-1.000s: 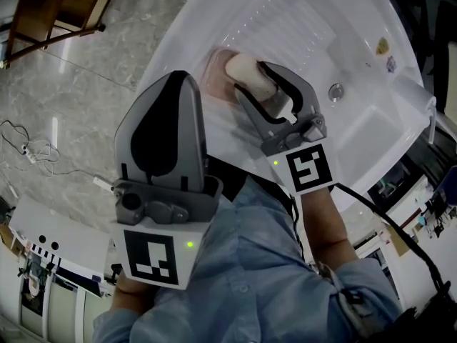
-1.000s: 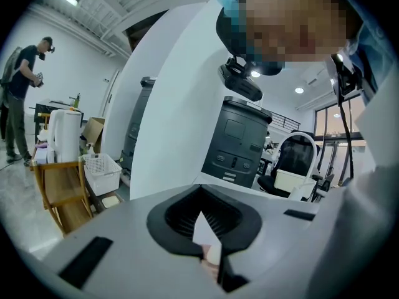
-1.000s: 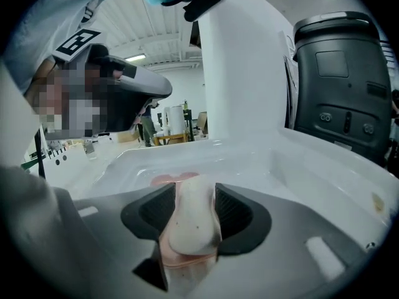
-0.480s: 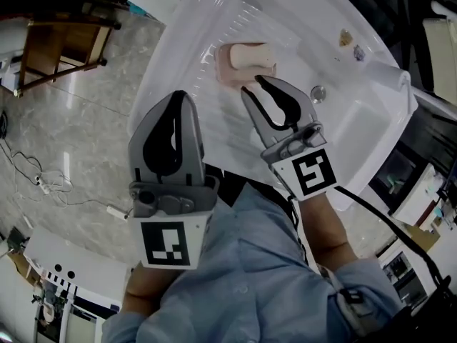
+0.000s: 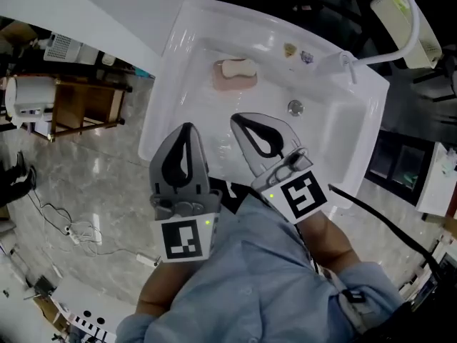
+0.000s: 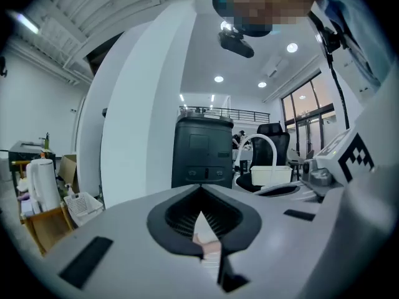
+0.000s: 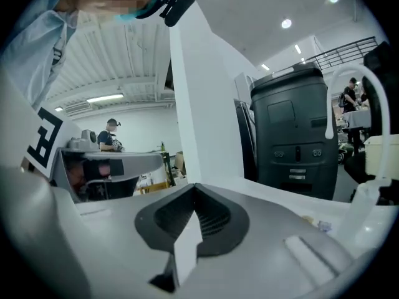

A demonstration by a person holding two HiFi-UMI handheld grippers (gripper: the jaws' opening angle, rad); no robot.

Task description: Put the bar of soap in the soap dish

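Observation:
A cream bar of soap (image 5: 238, 68) lies in the pink soap dish (image 5: 223, 84) on the back left ledge of the white sink (image 5: 357, 131). Both grippers hang well in front of it and touch nothing. My right gripper (image 5: 236, 118) is shut and empty, its jaws meeting at the tip (image 7: 194, 189). My left gripper (image 5: 188, 128) is beside it on the left, also shut and empty (image 6: 201, 192). In the left gripper view a sliver of the pink dish (image 6: 209, 247) shows through the slit between the jaws.
A faucet (image 5: 347, 66) stands at the sink's back right, with the drain (image 5: 295, 107) in the basin. Two small items (image 5: 289, 49) lie on the back rim. A wooden stool (image 5: 82, 102) and a cable (image 5: 68, 227) are on the marble floor at the left.
The right gripper's jaws have let go of the soap, left it in the dish and closed. Both grippers have drawn back and up, away from the sink.

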